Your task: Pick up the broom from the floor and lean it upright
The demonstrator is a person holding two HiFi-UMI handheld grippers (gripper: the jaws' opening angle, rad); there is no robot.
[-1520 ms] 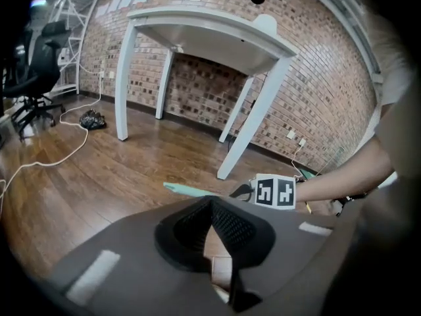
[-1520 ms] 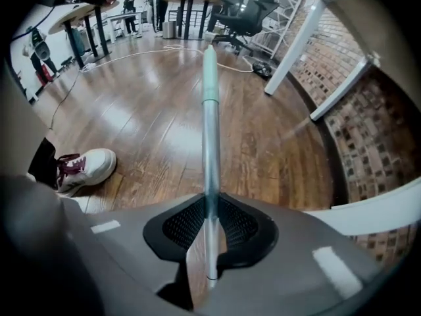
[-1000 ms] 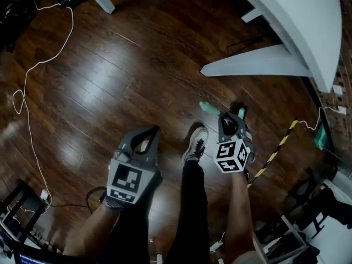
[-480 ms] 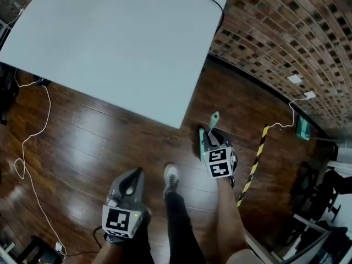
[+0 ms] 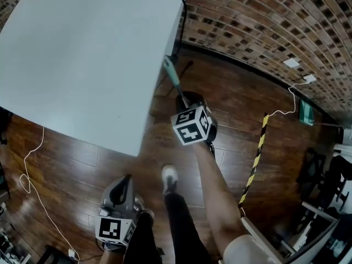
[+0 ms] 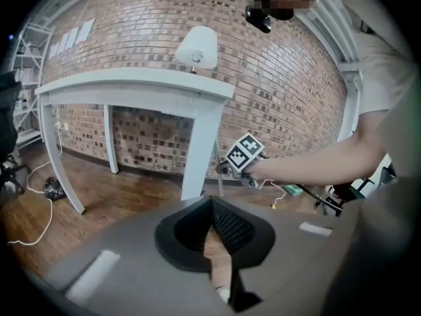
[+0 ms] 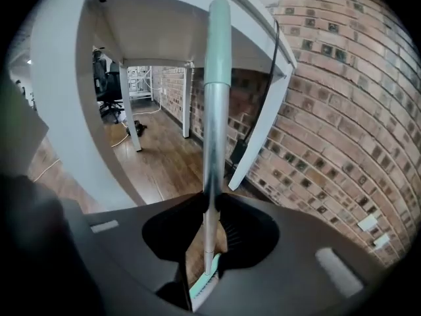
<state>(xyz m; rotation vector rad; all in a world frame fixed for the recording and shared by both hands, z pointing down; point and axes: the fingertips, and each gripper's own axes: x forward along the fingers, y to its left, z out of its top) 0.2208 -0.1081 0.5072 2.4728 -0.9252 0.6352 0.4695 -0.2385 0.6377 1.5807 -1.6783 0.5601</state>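
Beside the table (image 5: 82, 65), right gripper (image 5: 184, 99) jaws clamp the broom (image 5: 171, 71); left gripper (image 5: 127, 180) jaws meet, empty.

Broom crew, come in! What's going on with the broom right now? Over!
Right gripper shut on broom handle, handle upright. Left gripper shut, empty. White table edge close beside handle top.

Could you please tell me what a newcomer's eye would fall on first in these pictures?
First comes the broom: its silver pole is clamped in the right gripper, with its green grip close to the edge of the big white table. A brick wall runs behind. The left gripper hangs low beside the person's leg, jaws together and empty.
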